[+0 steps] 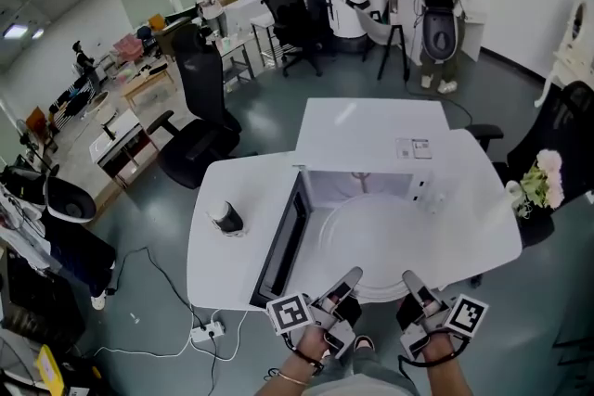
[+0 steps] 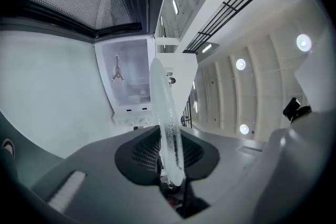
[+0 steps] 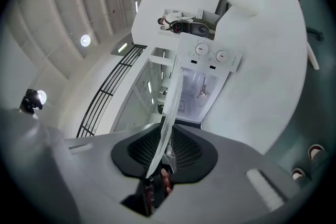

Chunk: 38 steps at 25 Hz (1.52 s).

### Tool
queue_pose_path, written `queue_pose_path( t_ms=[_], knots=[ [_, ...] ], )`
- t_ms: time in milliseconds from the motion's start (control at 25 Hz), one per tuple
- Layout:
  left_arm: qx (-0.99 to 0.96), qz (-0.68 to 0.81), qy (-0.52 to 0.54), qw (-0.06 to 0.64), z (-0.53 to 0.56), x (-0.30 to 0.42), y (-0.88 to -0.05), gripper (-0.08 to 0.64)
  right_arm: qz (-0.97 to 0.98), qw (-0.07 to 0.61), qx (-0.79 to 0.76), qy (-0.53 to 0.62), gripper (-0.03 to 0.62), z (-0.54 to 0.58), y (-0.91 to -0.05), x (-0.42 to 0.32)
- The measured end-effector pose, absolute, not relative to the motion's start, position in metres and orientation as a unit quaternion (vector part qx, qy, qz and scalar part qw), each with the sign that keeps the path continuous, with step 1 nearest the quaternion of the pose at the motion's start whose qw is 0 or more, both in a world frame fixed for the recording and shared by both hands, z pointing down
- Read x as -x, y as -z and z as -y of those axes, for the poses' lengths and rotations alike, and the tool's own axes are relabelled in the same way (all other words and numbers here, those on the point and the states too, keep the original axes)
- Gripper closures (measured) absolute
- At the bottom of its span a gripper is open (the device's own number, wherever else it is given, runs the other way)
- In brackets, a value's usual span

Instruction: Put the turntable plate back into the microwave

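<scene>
The clear glass turntable plate (image 1: pixel 379 241) hangs level in front of the open white microwave (image 1: pixel 371 136), its far part at the cavity mouth. My left gripper (image 1: pixel 349 281) is shut on the plate's near left rim, my right gripper (image 1: pixel 409 281) on its near right rim. In the left gripper view the plate (image 2: pixel 164 113) stands edge-on, pinched between the jaws of the left gripper (image 2: pixel 171 176). Behind it is the cavity with its three-armed roller ring (image 2: pixel 117 70). In the right gripper view the plate (image 3: pixel 170 107) is likewise clamped by the right gripper (image 3: pixel 161 165), in front of the cavity (image 3: pixel 199 91).
The microwave door (image 1: pixel 283 241) stands swung open to the left. A dark-topped cup (image 1: pixel 225 218) sits on the white table (image 1: pixel 232 264) at the left, a vase of flowers (image 1: pixel 540 181) at the right edge. Two control knobs (image 3: pixel 210 53) are on the microwave's front. Office chairs and people are farther back.
</scene>
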<state>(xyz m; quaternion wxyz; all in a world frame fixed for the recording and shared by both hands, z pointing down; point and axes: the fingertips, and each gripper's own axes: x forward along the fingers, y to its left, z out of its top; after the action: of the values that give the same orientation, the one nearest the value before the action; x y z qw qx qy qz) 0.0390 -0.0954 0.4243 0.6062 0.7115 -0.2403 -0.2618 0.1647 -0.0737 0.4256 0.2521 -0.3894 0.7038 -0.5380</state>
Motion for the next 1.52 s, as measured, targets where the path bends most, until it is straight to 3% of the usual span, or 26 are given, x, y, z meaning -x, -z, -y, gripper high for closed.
queue_pose_path(
  t_ms=[840, 1520],
  knots=[
    [-0.71, 0.288, 0.24, 0.596, 0.134, -0.038, -0.504, 0.508, -0.705, 0.225, 0.36, 0.568, 0.523, 0.122, -0.499, -0.163],
    [-0.721, 0.285, 0.247, 0.581, 0.154, -0.039, -0.54, 0.503, -0.691, 0.256, 0.338, 0.586, 0.529, 0.143, -0.535, -0.161]
  ],
)
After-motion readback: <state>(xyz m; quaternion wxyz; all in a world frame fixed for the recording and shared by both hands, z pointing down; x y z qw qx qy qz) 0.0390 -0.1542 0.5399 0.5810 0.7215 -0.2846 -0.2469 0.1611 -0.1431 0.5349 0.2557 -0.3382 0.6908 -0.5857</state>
